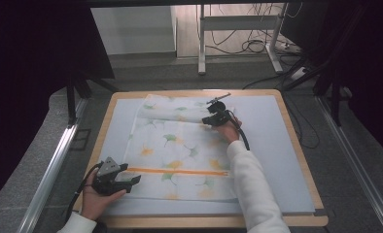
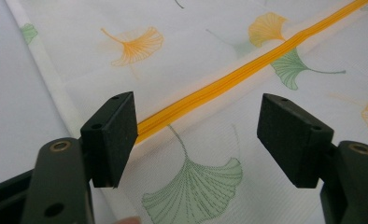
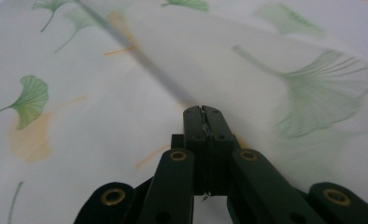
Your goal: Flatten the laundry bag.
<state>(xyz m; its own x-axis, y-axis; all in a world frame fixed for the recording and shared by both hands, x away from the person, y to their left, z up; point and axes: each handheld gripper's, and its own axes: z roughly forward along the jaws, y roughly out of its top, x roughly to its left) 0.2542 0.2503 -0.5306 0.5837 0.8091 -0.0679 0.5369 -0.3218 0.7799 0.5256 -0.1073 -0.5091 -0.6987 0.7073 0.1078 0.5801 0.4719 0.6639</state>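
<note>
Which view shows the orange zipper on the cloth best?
The left gripper view: the orange zipper runs sharp and close between the open left gripper. The high view shows it whole but small. The right gripper view shows leaf-print cloth pinched by the right gripper.

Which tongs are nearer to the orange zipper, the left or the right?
Left. The left tongs are open at the near-left end of the zipper; the right tongs are clamped on the cloth's far folded edge.
</note>
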